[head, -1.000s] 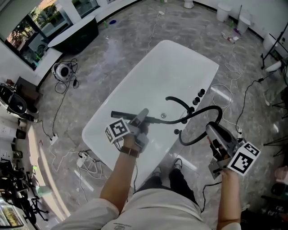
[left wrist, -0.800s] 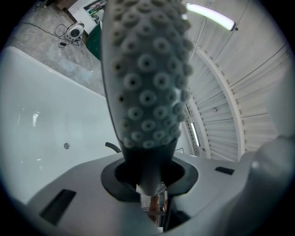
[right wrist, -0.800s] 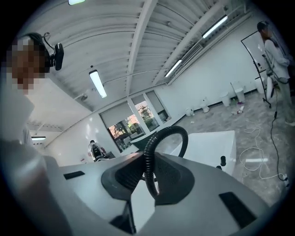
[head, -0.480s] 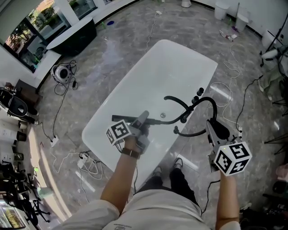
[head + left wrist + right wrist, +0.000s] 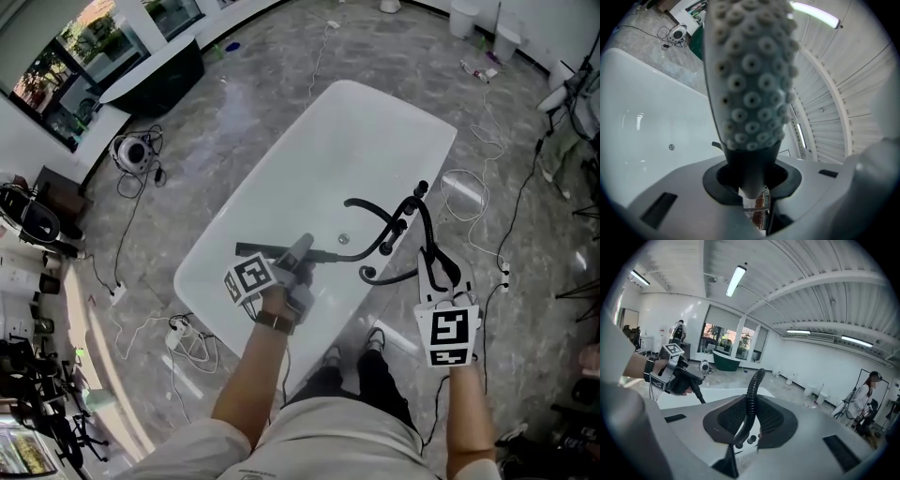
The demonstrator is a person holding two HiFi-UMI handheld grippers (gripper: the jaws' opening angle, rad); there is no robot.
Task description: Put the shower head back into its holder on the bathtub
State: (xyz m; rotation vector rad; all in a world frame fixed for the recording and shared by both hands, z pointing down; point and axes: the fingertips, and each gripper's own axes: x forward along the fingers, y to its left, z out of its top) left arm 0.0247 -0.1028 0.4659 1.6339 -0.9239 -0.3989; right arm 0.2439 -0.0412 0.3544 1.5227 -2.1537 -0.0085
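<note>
The left gripper [image 5: 302,249] has its jaws clamped on the dark neck of the shower head [image 5: 255,249], just below the nozzle face. Its own view shows the studded head [image 5: 750,75] rising straight out of the closed pads. The head lies roughly level over the basin of the white bathtub [image 5: 328,141], on the person's side of the black faucet spout [image 5: 366,208]. That reads as a carrying pose that keeps the handle end free to be lowered into a socket.

The right gripper [image 5: 433,272] is closed on the ribbed black hose [image 5: 427,234], which passes between its pads [image 5: 752,394]. It holds the hose on the rim side of the spout, beside the row of black knobs [image 5: 401,217]. The likely reason is slack control: with the loop lifted clear, the hose cannot drag over the knobs or pull the head askew.

The holder should sit among those fittings by the spout (I cannot tell which one it is from here). The shower head is not yet seated. The next move probably calls for swinging it toward the spout while the right gripper feeds hose.
</note>
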